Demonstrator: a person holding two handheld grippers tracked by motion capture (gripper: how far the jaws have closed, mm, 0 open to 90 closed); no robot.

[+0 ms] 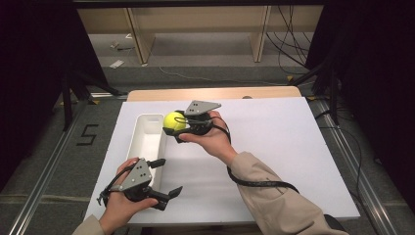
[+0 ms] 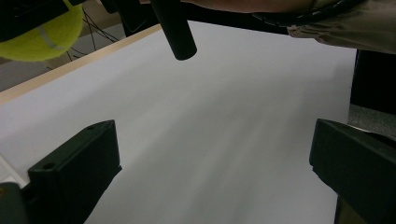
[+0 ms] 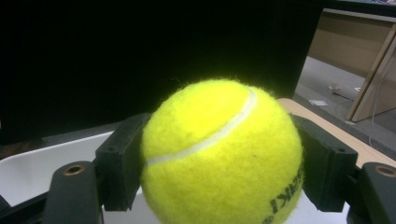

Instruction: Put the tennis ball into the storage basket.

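Tennis ball (image 1: pixel 173 121), grasped by the right hand-held gripper (image 1: pixel 182 126) above the white worktop (image 1: pixel 274 147) beside a white tray (image 1: pixel 143 142), shows lettering in the right gripper view; left hand-held gripper (image 1: pixel 164 176) released

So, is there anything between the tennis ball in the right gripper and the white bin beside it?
Nothing visible does. The right gripper holds the tennis ball at the white bin's right edge, and the bin looks empty. The left gripper rests open at the bin's near end, off the path.
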